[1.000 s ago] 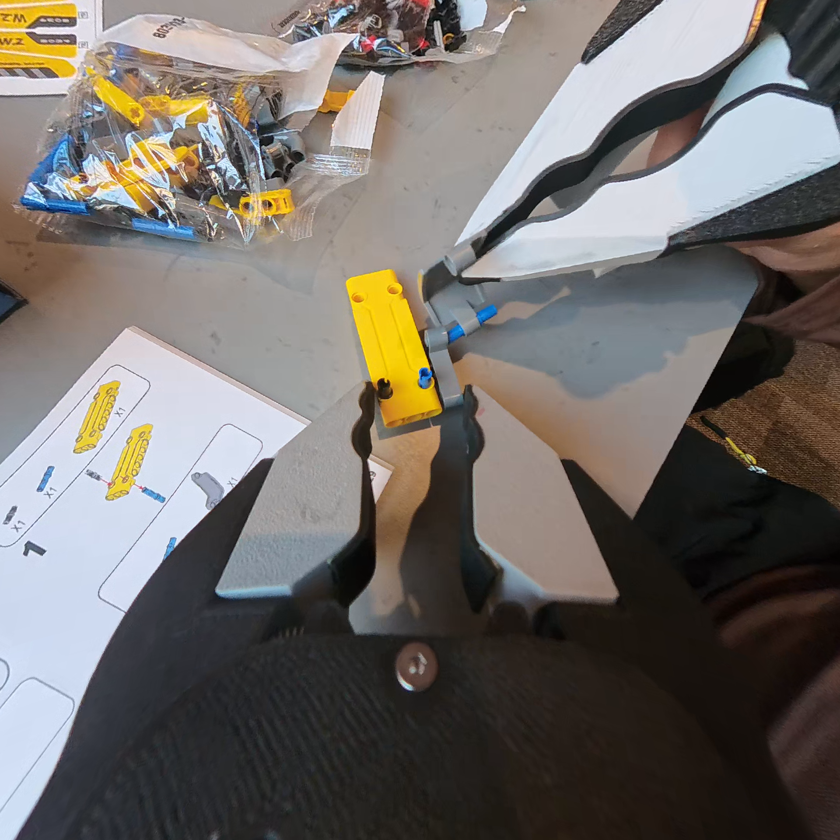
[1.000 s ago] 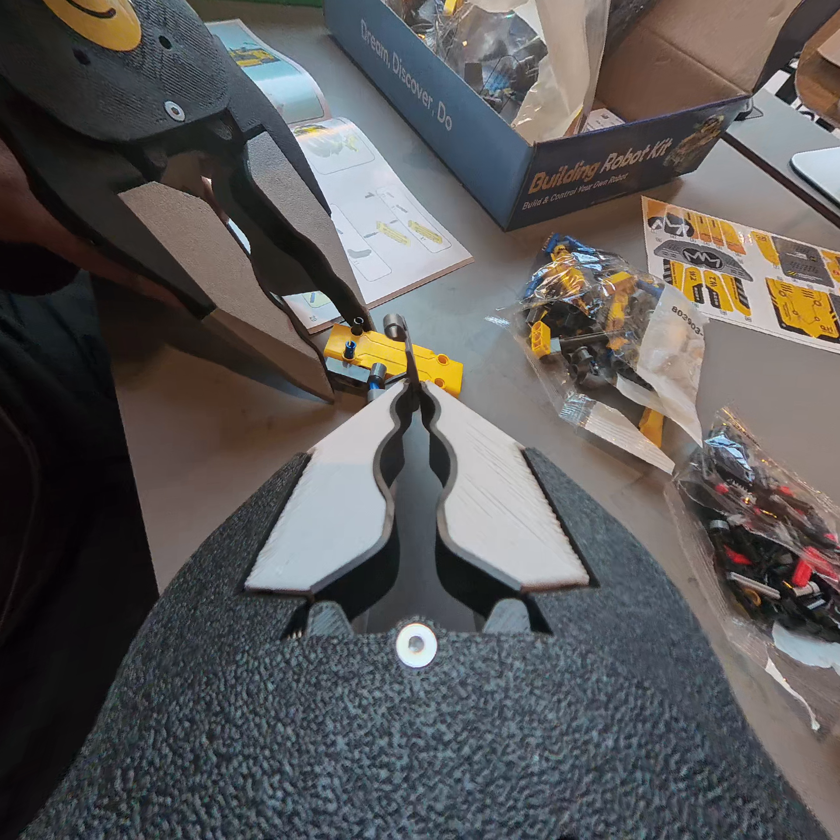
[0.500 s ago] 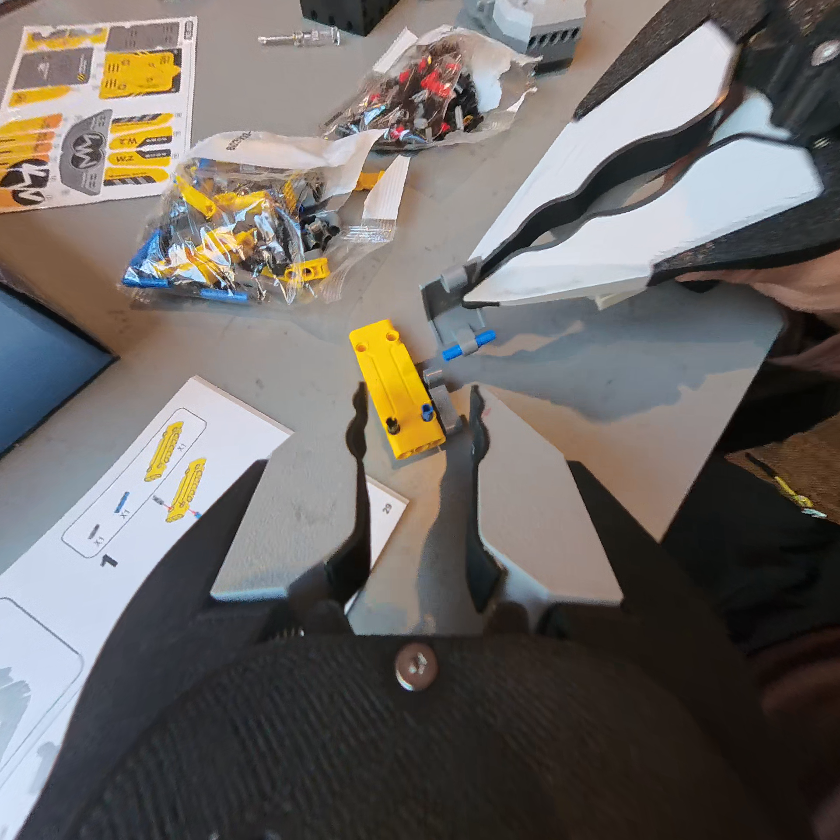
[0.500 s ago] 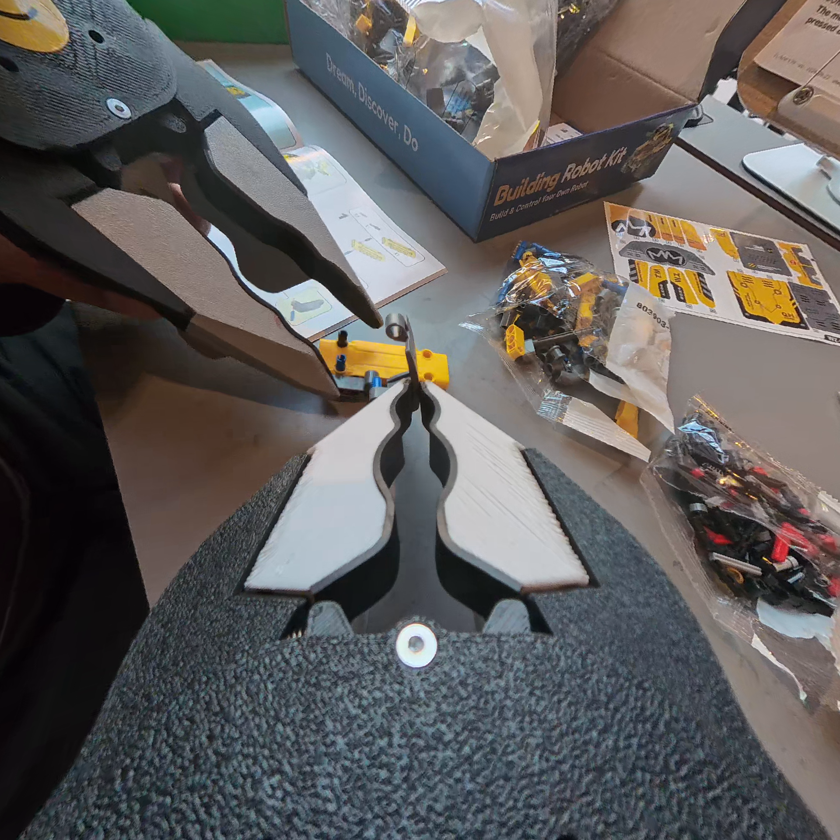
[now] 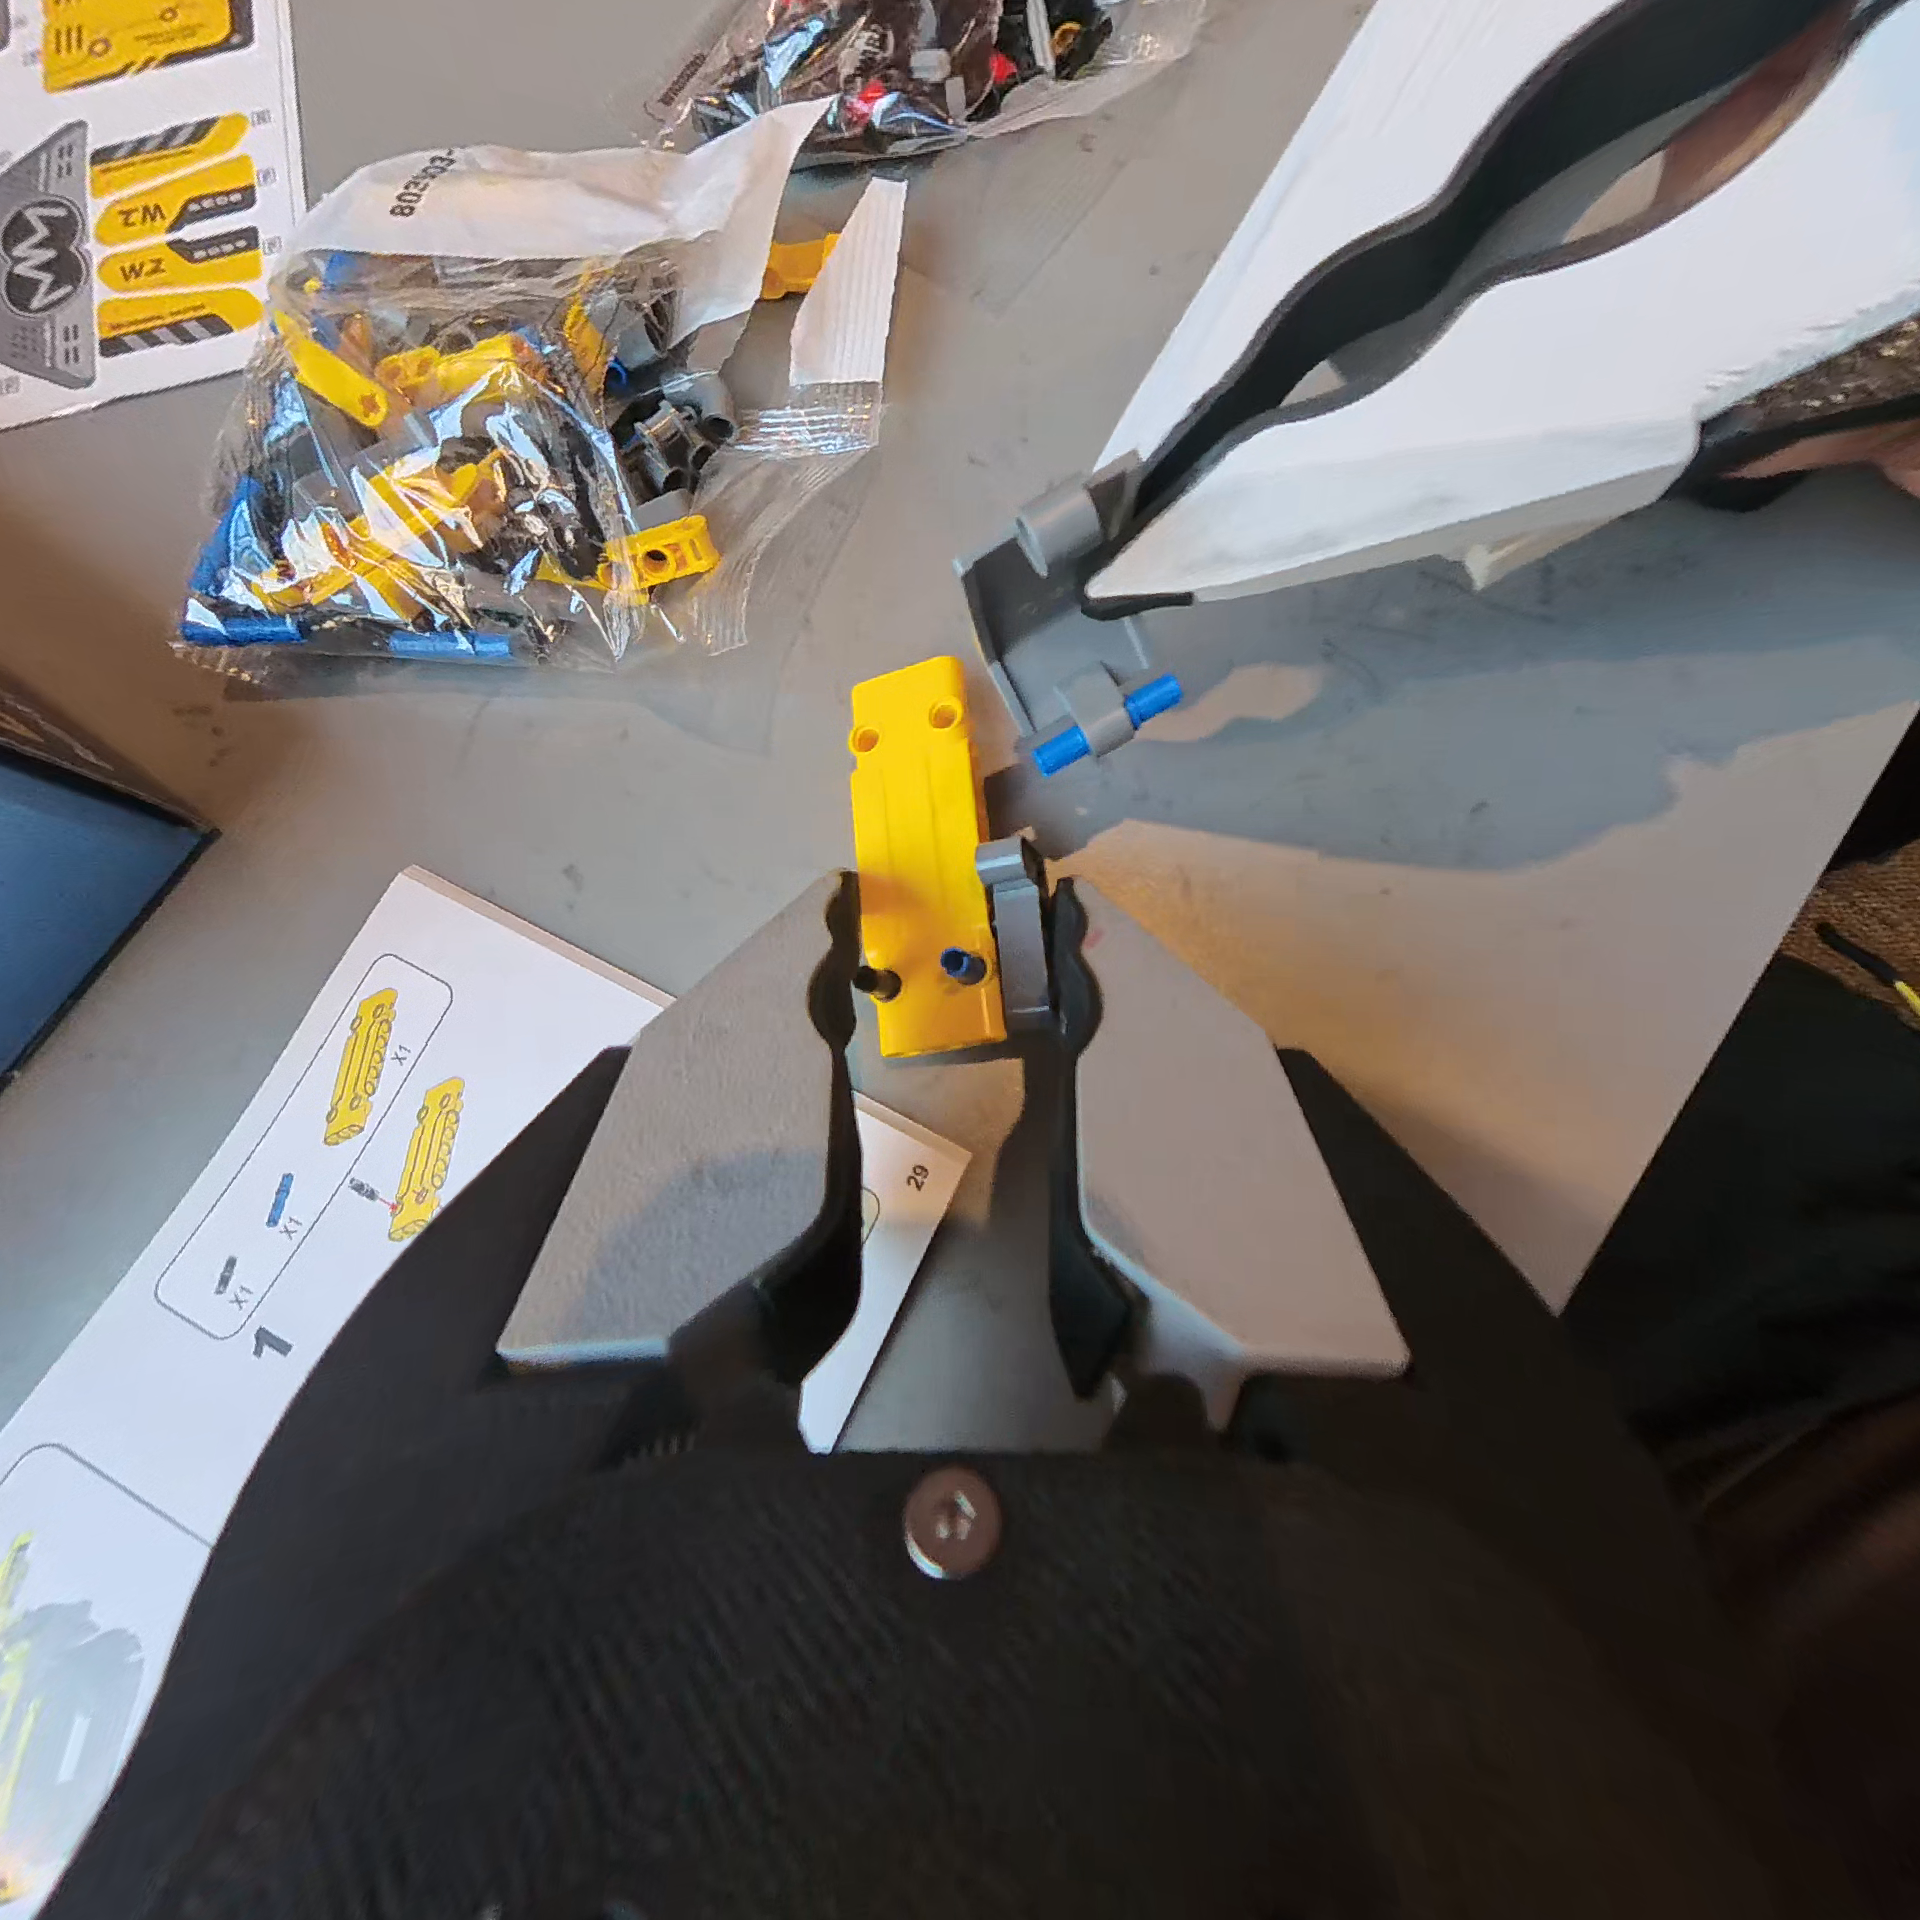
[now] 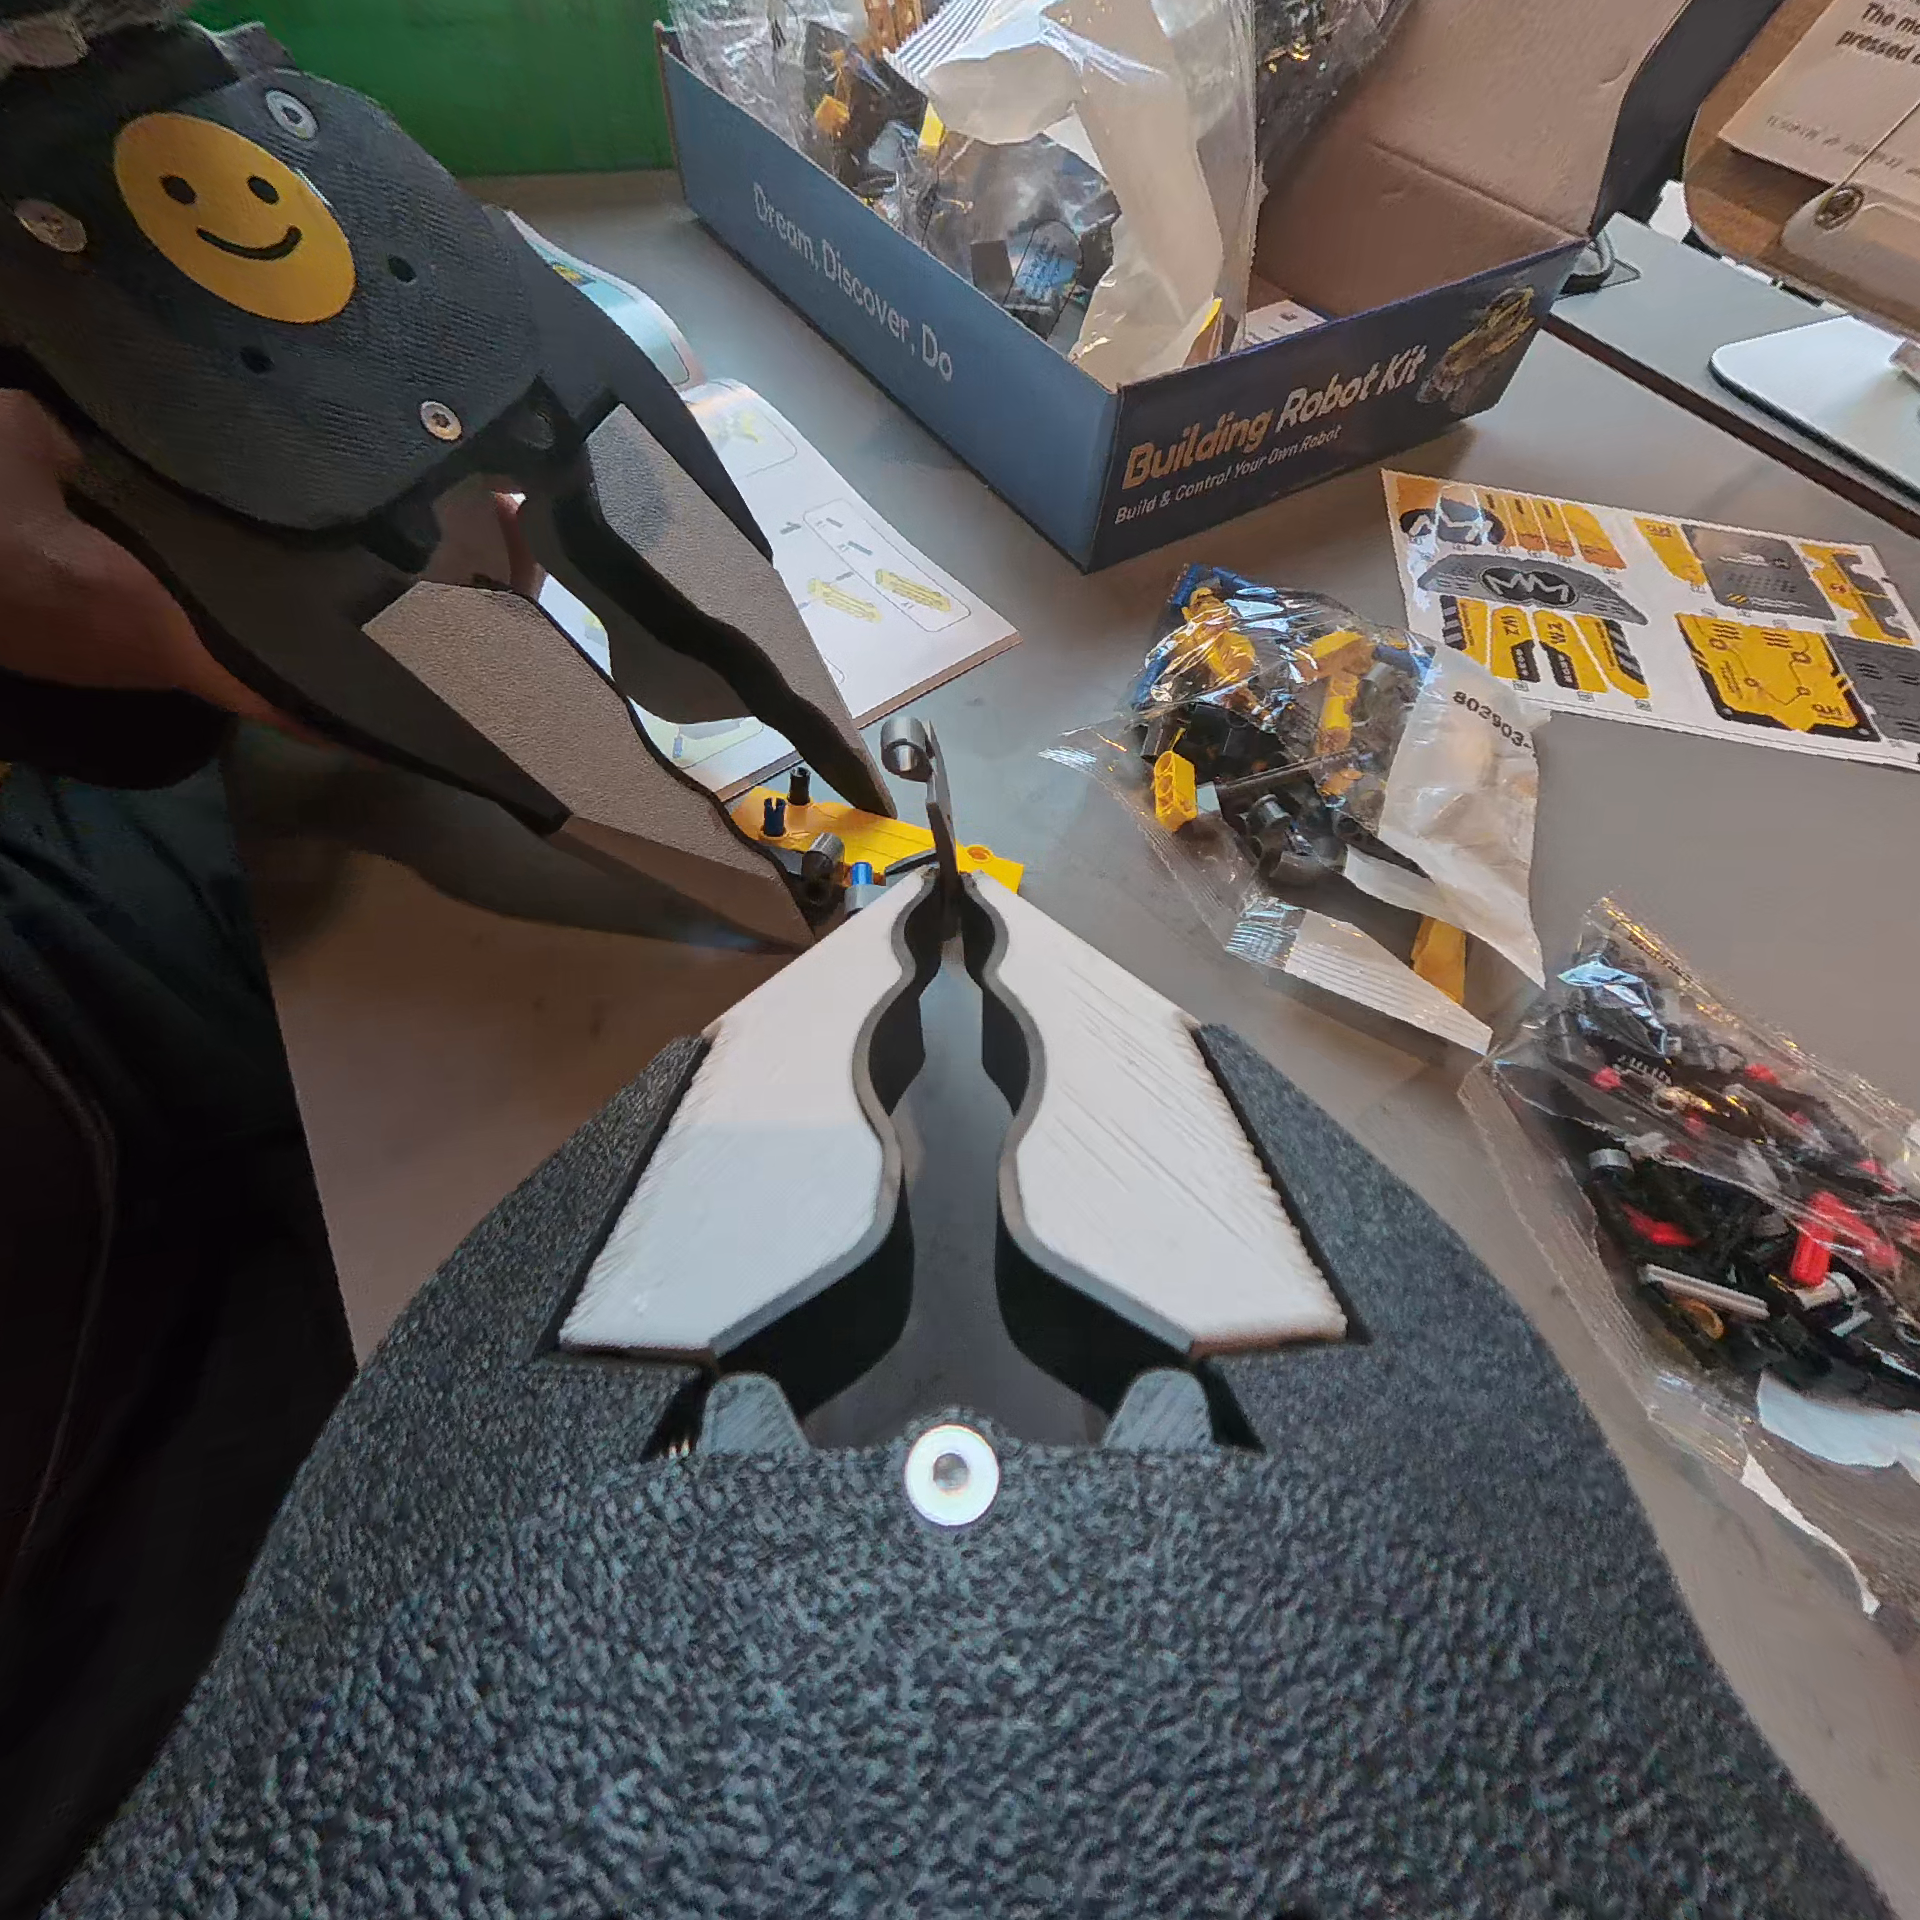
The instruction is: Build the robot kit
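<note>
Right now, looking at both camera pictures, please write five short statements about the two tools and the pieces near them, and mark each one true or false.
1. The right tool is shut on a grey angled piece. True.
2. The yellow block lies between the fingers of the left tool. True.
3. The grey angled piece carries a red pin. False: its pin is blue.
4. The blue cardboard box is closed. False: it stands open, with bags inside.
5. The bag of yellow and blue parts rests on the instruction booklet. False: it lies on the grey table, apart from the booklet.
</note>
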Demonstrator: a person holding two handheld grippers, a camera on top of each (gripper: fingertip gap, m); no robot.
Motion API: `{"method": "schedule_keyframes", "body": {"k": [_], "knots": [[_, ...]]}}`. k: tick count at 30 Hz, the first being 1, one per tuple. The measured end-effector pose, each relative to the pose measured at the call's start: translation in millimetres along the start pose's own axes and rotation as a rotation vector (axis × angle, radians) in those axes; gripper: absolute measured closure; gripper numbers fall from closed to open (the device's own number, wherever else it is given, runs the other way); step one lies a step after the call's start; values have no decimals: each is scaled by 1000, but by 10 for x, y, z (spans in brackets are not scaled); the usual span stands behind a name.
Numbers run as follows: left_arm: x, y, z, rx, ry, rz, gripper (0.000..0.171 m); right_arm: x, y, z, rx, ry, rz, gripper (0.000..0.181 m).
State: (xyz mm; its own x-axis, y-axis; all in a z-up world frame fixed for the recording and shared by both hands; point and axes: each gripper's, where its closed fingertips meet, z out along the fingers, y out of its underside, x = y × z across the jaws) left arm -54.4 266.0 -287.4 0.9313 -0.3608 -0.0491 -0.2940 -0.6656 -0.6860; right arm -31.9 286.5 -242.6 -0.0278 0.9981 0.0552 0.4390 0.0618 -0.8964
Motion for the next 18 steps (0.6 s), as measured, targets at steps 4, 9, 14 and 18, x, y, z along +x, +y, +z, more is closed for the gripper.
{"method": "schedule_keyframes", "body": {"k": [4,9,14,18], "knots": [[123,14,-30,37,26,57,138,-7,-11,-10,9,-6,0,179],[211,31,-77,63,-6,155,139,-47,-22,-16,16,-29,-12,179],[221,22,-98,67,-52,269,139,-177,-10,-9,9,-71,-82,179],[339,52,-116,78,48,241,139,-255,57,35,-40,-123,-98,178]]}}
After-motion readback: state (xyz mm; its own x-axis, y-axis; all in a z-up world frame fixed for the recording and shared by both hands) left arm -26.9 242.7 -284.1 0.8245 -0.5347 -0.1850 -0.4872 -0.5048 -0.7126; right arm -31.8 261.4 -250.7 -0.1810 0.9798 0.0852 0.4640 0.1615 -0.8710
